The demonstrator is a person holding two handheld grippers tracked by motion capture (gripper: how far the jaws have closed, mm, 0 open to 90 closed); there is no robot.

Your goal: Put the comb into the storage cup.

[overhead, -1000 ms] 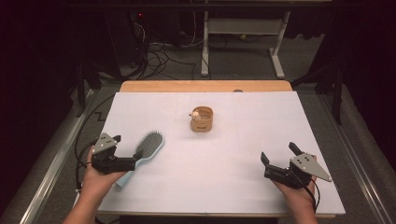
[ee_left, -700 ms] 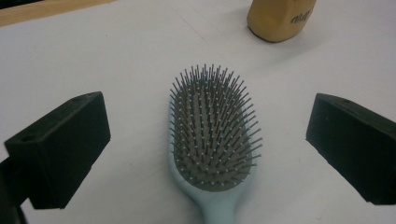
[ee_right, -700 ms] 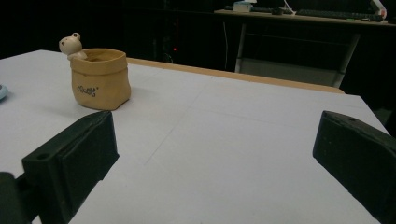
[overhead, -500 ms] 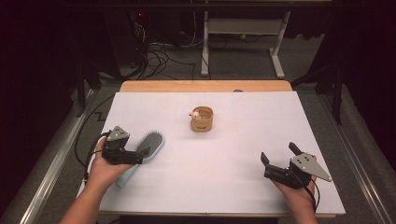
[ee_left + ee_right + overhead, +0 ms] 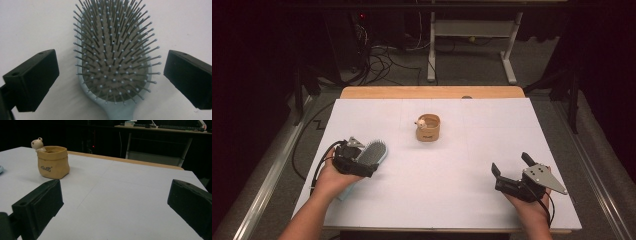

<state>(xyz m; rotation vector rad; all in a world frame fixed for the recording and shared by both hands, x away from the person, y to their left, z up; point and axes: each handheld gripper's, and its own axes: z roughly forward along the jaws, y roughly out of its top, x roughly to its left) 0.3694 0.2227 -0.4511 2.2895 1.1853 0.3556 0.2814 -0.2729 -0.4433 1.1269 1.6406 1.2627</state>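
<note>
A pale blue hairbrush [image 5: 373,152] lies bristles up on the white table [image 5: 462,150] at the left. My left gripper [image 5: 360,166] hovers over its handle end. In the left gripper view the brush head [image 5: 113,47] sits between the two black jaws, which stand wide apart and clear of it; the left gripper [image 5: 111,60] is open. My right gripper [image 5: 510,163] rests open near the front right with nothing between its jaws. A small tan sack-shaped pot [image 5: 428,128] with a little bear figure on its rim stands at mid-table, also seen as the pot [image 5: 53,162] ahead of the right gripper [image 5: 116,187].
The table's wooden far edge [image 5: 432,92] borders a dark floor with cables and a desk frame [image 5: 472,45]. White surface stretches between the pot and the right gripper.
My left gripper has moved right and forward over the brush, so its jaws now straddle the brush head. The brush, the pot and the right gripper have stayed put.
</note>
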